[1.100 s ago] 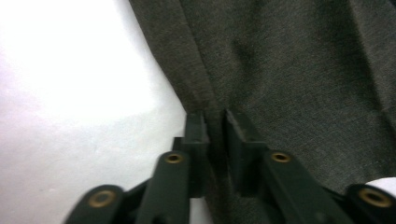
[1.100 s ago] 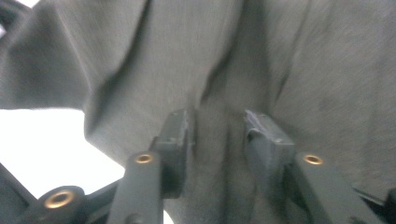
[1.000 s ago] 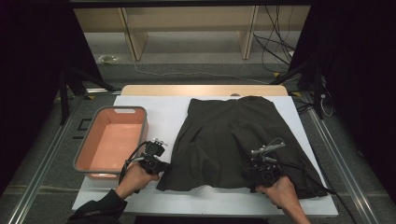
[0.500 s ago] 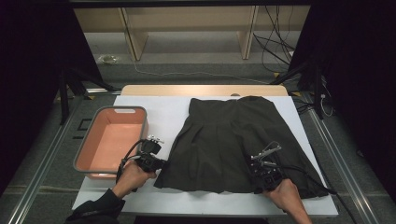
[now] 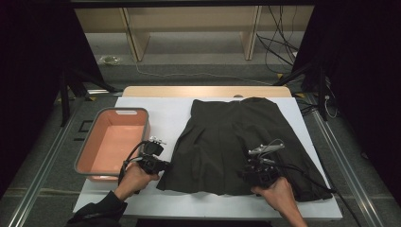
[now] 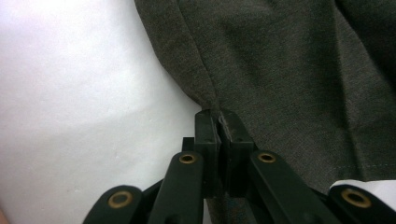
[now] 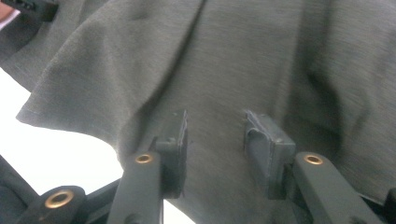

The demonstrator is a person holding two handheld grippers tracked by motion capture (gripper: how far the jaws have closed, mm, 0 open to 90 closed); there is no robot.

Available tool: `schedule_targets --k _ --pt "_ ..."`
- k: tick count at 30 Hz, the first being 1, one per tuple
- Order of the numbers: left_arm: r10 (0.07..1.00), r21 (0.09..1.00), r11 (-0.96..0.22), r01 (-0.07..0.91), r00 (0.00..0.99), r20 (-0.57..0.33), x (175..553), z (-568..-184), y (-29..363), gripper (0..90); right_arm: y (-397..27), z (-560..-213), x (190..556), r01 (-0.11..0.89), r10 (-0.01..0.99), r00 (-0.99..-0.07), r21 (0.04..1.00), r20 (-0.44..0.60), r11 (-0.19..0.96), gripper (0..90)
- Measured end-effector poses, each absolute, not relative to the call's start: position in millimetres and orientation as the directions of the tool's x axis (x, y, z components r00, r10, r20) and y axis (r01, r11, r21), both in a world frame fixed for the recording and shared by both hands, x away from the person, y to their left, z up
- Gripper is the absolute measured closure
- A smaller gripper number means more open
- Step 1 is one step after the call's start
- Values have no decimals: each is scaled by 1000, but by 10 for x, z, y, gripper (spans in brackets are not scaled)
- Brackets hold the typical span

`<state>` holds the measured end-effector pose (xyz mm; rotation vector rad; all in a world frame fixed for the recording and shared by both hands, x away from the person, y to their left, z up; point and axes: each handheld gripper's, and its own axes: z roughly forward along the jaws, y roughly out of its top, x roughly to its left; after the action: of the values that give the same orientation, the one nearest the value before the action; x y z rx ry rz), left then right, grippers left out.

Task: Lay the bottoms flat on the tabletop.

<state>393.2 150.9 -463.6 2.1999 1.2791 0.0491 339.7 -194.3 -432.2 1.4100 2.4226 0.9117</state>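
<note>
Skirt (image 5: 236, 142) fabric sits pinched at its near left hem corner in the left tool (image 6: 218, 122), jaws pressed together on the cloth — while the right tool (image 7: 215, 128), jaws just opening, stands spread over the near right hem, gripping nothing. Dark garment lies flat on the white tabletop (image 5: 161, 113), a salmon-pink bin (image 5: 87, 146) beside its left edge.

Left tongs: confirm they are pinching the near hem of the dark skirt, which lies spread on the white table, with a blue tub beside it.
One detail is off: the tub is salmon pink with a grey rim, not blue, as the high view shows. The rest stands: the left tongs are closed on the near hem of the dark skirt, which lies spread on the white table, with the tub beside it.
</note>
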Motion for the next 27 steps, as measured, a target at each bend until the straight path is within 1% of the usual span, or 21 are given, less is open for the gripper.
schedule_targets --k 3,7,9,11,13,14,17,22,27 --pt "802 504 -367 782 540 -254 3932 -4637 1504 855 -1855 -4346 3416 715 827 -543 597 147 364 612" --pt "800 508 -366 779 543 -256 3933 -4631 1506 853 -1707 -4376 3450 701 813 -563 606 146 376 657" --pt "801 512 -358 781 538 -262 3930 -4628 1504 853 -1635 -4396 3472 704 806 -569 603 162 376 666" --pt "800 511 -357 782 539 -265 3931 -4625 1507 854 -1559 -4436 3503 714 809 -567 583 157 387 647" --pt "799 514 -355 781 538 -267 3931 -4623 1510 854 -1518 -4485 3538 734 805 -561 565 192 377 601" --pt "798 514 -355 781 539 -268 3932 -4621 1511 854 -1503 -4502 3548 738 803 -562 558 198 379 593" --pt "798 515 -356 780 541 -267 3932 -4619 1511 854 -1466 -4558 3578 752 801 -560 535 211 385 603" --pt "795 516 -360 777 545 -266 3934 -4619 1506 854 -1468 -4541 3599 746 807 -554 552 206 372 617" --pt "794 519 -360 775 547 -267 3932 -4621 1492 854 -1442 -4584 3644 756 811 -545 543 213 366 598"
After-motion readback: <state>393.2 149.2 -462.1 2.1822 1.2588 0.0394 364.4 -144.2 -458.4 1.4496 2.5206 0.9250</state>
